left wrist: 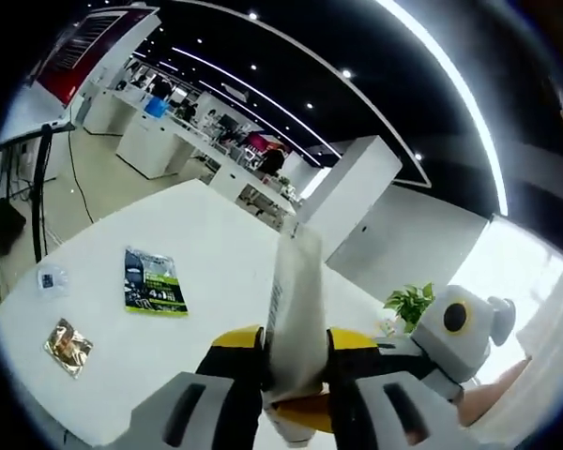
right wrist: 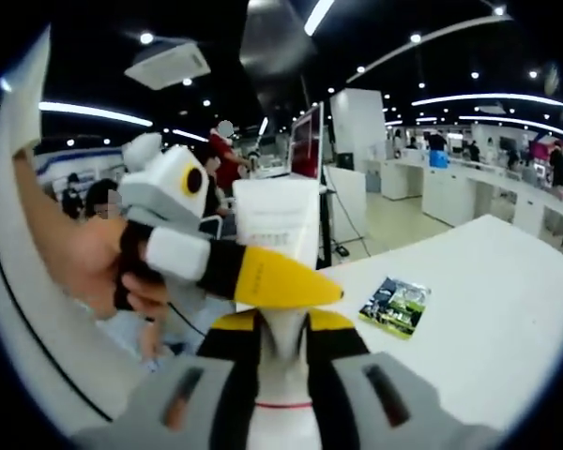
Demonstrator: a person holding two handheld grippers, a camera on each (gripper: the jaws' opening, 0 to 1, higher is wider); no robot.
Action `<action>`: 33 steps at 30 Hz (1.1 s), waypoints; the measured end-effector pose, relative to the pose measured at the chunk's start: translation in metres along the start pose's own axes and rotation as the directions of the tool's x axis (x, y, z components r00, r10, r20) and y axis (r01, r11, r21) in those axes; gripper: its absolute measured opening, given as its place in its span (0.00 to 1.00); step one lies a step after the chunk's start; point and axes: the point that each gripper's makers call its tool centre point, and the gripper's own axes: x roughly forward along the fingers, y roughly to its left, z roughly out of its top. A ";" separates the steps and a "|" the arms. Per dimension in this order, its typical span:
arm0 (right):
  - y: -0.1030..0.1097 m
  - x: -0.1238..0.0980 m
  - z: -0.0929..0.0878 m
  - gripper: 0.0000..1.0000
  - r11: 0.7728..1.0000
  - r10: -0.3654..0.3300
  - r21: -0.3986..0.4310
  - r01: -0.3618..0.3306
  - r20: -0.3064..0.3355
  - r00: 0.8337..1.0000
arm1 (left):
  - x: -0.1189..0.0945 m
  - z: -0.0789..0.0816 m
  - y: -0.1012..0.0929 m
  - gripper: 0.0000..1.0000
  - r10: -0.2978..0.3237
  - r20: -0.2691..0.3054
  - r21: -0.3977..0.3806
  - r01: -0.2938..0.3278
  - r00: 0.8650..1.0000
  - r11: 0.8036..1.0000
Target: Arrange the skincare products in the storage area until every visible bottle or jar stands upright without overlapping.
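While both grippers hang above the white bench (left wrist: 216, 244), each is pinching the same white tube (left wrist: 296, 309) of skincare, held up in the air between them. In the left gripper view, the left gripper (left wrist: 296, 375) has its yellow-tipped jaws pressed against the tube's sides, the tube rising toward twelve o'clock, and the other gripper comes in at four o'clock. In the right gripper view, the right gripper (right wrist: 281, 342) clamps the tube's narrow lower end, while the left one crosses in from nine o'clock, held by a hand (right wrist: 94, 258). On the bench lie a green-and-black packet (left wrist: 155, 281) at ten o'clock, a gold foil sachet (left wrist: 68, 347) and a small clear bag (left wrist: 50, 278), well apart from the tube.
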 end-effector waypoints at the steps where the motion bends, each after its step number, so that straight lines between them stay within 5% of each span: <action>1: 0.003 0.002 -0.001 0.17 1.000 0.014 -0.006 -0.014 -0.002 1.000 | -0.003 0.000 0.002 0.23 0.011 -0.001 -0.005 -0.011 1.000 1.000; 6: 0.012 0.013 0.004 0.26 0.996 0.082 -0.041 -0.082 -0.015 0.997 | -0.016 0.005 0.012 0.17 0.051 0.030 -0.029 -0.050 0.998 0.998; 15: 0.017 0.032 0.017 0.34 0.990 0.140 -0.028 -0.141 -0.041 0.989 | -0.021 0.032 0.024 0.13 0.010 0.052 -0.026 -0.009 0.999 1.000; 23: 0.000 0.023 0.012 0.45 0.997 0.052 0.053 -0.047 -0.095 0.994 | -0.001 0.051 0.024 0.13 -0.121 0.006 0.051 0.121 0.993 0.991; 28: -0.012 0.015 0.010 0.45 0.989 -0.012 0.144 0.030 -0.121 0.993 | 0.013 0.055 0.027 0.13 -0.222 -0.048 0.122 0.226 0.974 0.966; 33: -0.022 0.016 0.000 0.46 0.971 -0.076 0.214 0.108 -0.150 0.986 | 0.019 0.062 0.038 0.13 -0.304 -0.047 0.094 0.307 0.952 0.947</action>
